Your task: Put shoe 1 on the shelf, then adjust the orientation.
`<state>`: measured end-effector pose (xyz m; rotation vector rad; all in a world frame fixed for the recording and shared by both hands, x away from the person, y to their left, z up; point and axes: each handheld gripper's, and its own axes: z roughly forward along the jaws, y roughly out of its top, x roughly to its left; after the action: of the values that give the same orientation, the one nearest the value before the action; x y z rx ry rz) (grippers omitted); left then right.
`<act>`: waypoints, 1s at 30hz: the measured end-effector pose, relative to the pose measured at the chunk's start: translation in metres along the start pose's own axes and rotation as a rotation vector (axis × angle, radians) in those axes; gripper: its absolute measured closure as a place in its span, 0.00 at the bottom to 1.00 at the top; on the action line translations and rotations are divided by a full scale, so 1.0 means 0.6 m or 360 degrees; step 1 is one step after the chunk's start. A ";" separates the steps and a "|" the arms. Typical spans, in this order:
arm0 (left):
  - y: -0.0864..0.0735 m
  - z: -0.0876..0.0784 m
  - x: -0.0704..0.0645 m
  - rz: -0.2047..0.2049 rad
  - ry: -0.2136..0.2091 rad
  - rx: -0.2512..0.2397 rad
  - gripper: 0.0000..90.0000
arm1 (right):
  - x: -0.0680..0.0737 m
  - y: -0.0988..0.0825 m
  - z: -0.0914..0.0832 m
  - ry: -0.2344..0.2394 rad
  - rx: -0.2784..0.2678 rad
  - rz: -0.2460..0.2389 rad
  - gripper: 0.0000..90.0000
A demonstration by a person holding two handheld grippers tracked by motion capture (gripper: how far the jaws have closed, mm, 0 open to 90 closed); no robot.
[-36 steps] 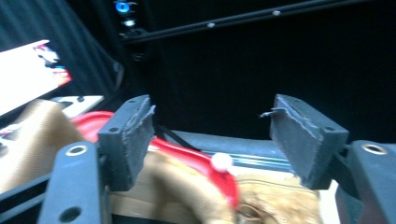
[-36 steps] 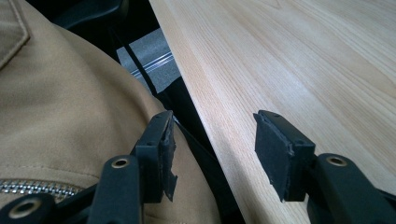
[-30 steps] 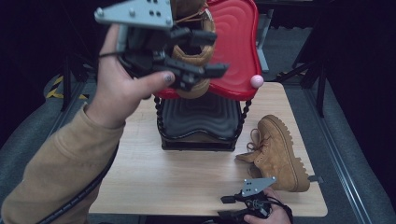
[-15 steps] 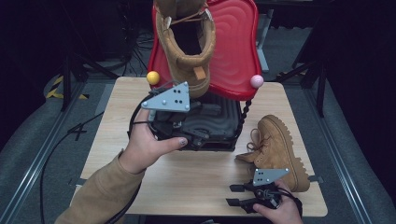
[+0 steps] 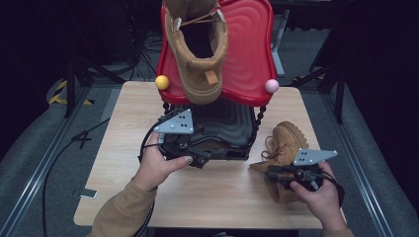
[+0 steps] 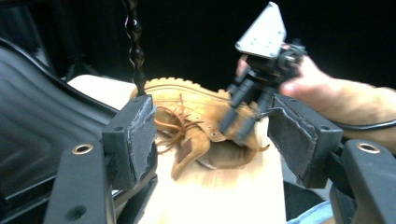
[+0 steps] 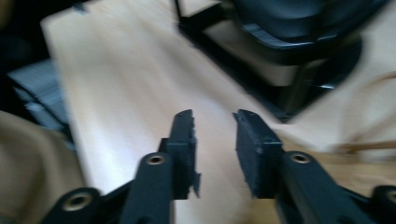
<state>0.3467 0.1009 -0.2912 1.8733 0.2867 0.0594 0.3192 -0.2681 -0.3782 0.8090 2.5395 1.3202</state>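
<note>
Tan boot (image 5: 281, 148), a suede lace-up with a ridged pale sole, is seen lying on its side near the table's (image 5: 123, 148) right edge, just beside the black stand (image 5: 227, 133); its laces are splayed loose. Its rear part is covered in the high view by the right gripper (image 5: 274, 174), whose jaws have just been closing and are held partly apart with nothing gripped between them. The left gripper (image 6: 210, 135) is held wide open and empty. The right gripper view is blurred.
</note>
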 end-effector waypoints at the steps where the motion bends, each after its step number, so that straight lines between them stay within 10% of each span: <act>1: -0.003 0.000 0.002 0.0005 0.0009 0.0008 0.36 | -0.010 0.002 -0.006 -0.0024 -0.0017 -0.0011 0.82; 11: -0.017 0.003 0.007 0.0003 0.0034 0.0083 0.36 | -0.060 -0.039 -0.057 -0.0163 -0.0064 0.0074 0.94; 30: -0.022 -0.004 0.008 0.0016 0.0036 0.0125 0.35 | -0.084 -0.087 -0.118 -0.0260 0.0060 0.0107 1.00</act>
<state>0.3487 0.1079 -0.3036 1.9533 0.2994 0.0772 0.3145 -0.3691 -0.3828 0.9749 2.4362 1.1755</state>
